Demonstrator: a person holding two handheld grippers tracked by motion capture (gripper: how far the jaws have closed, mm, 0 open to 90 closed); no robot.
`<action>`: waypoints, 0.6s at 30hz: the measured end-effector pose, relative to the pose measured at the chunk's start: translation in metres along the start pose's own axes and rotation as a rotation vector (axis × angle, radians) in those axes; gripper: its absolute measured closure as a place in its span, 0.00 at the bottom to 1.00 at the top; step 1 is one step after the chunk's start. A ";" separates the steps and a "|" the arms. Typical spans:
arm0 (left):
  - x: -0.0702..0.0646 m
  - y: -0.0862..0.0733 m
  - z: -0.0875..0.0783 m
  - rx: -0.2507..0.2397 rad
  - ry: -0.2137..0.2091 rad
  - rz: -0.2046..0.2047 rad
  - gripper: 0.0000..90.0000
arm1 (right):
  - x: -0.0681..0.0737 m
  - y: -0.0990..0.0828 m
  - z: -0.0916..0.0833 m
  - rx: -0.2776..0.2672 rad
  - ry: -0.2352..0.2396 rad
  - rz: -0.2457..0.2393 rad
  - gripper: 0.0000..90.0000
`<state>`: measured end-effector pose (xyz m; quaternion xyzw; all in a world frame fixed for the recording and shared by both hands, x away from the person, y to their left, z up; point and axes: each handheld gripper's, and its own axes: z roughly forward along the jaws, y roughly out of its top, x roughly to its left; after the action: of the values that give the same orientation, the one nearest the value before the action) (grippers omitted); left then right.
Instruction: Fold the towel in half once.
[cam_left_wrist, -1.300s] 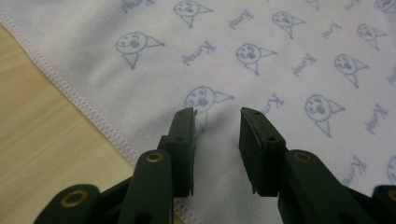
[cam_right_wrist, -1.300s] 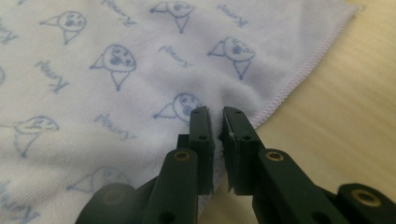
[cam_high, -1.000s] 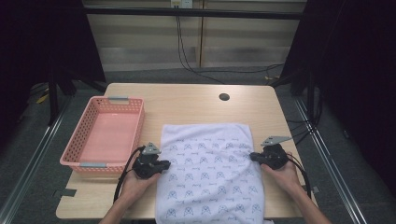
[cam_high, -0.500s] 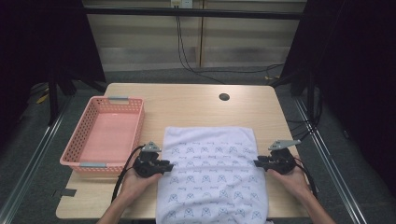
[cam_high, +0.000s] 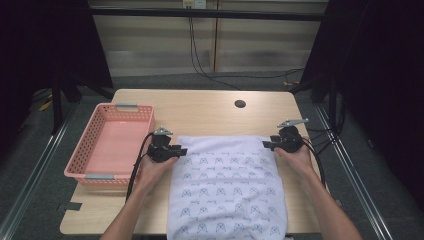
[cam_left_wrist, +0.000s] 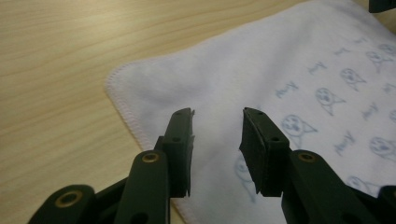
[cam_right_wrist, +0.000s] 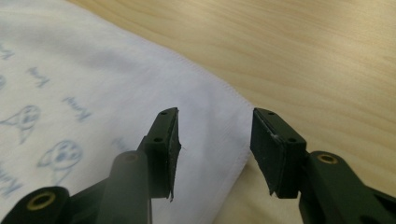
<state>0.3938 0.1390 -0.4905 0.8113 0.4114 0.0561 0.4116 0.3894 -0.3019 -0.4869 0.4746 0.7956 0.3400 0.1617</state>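
Towel (cam_high: 227, 187) lies flat toward the surface's (cam_high: 200, 112) near edge — left tongs (cam_high: 181, 151) and right tongs (cam_high: 266, 144), jaws just opening, apart over its far corners; pink basket (cam_high: 90, 150) left.

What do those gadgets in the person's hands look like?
Each hand holds a black tool. The left gripper and right gripper each carry a grey three-cornered plate on top and trail a black cable back along the bare forearm. Close up, each has two black jaws with flat ribbed pads, small screws and brass-coloured rivets.
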 end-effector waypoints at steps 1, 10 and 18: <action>0.000 0.001 0.002 -0.006 -0.001 -0.002 0.69 | -0.003 0.001 0.004 0.006 -0.014 0.010 0.57; 0.005 0.009 0.010 0.024 0.033 -0.005 0.57 | -0.005 -0.002 0.023 -0.004 0.006 0.026 0.75; 0.005 0.011 0.018 -0.005 0.064 -0.047 0.48 | -0.003 -0.006 0.020 -0.009 0.068 0.041 0.96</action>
<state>0.4114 0.1276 -0.4956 0.7982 0.4430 0.0734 0.4015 0.3986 -0.2987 -0.5051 0.4782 0.7892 0.3627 0.1299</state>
